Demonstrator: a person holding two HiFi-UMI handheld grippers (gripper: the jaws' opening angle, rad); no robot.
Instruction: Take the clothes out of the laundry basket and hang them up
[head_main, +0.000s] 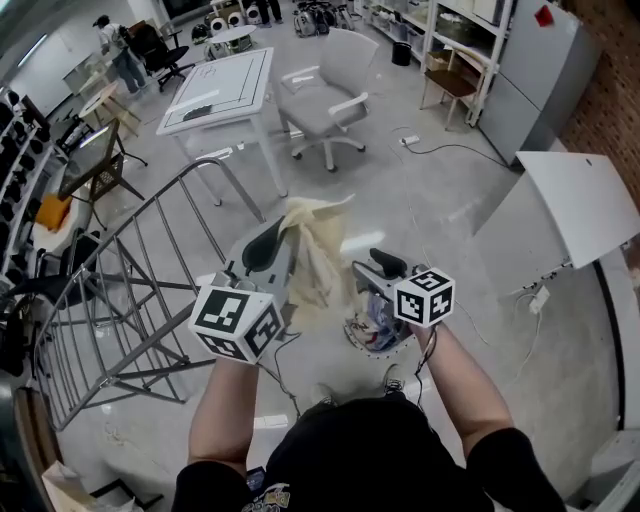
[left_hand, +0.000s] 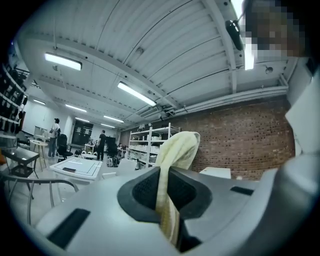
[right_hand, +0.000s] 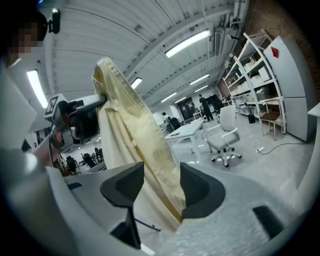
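Limp cream garment (head_main: 315, 255) at twelve o'clock, above the laundry basket (head_main: 377, 348).
Left gripper (left_hand: 167, 192) pinches its top fold; right gripper (right_hand: 160, 187) has jaws spread around loose cloth. Light and floppy: I'd retake a firm edge.

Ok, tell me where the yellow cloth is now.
In the head view's centre, the cloth hangs from the left gripper, beside the right gripper, above the basket.
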